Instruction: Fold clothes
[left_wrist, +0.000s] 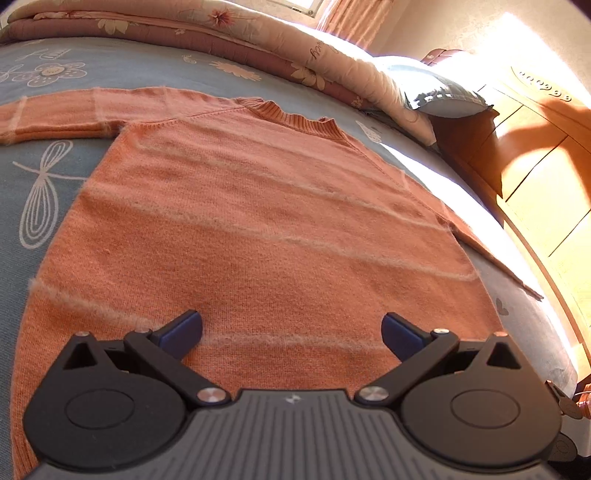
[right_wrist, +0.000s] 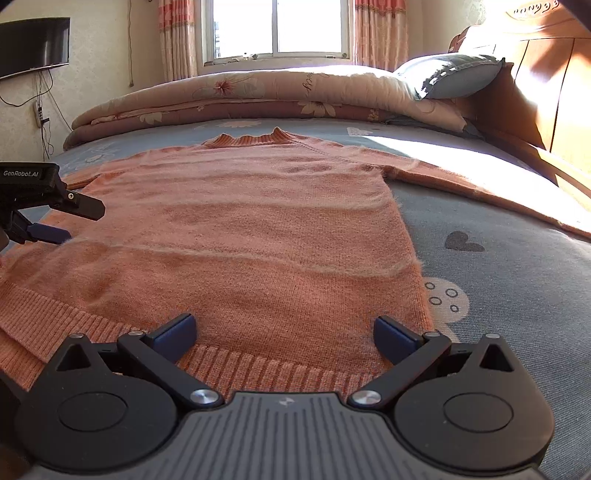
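An orange knit sweater (left_wrist: 266, 221) with pale fuzzy stripes lies flat on the bed, collar away from me and both sleeves spread out sideways. My left gripper (left_wrist: 291, 330) hovers open over the lower body of the sweater with nothing between its fingers. In the right wrist view the same sweater (right_wrist: 258, 236) fills the middle, its ribbed hem nearest the camera. My right gripper (right_wrist: 284, 332) stands open just above that hem near the sweater's right corner. The left gripper (right_wrist: 55, 218) shows at the left edge, open over the sweater's left side.
The bed has a blue-grey patterned sheet (right_wrist: 498, 266). A folded floral quilt (right_wrist: 258, 96) and a blue pillow (right_wrist: 450, 75) lie at the far side. A wooden headboard (right_wrist: 554, 92) runs along the right. A window (right_wrist: 277, 27) and a wall-mounted screen (right_wrist: 33, 44) are behind.
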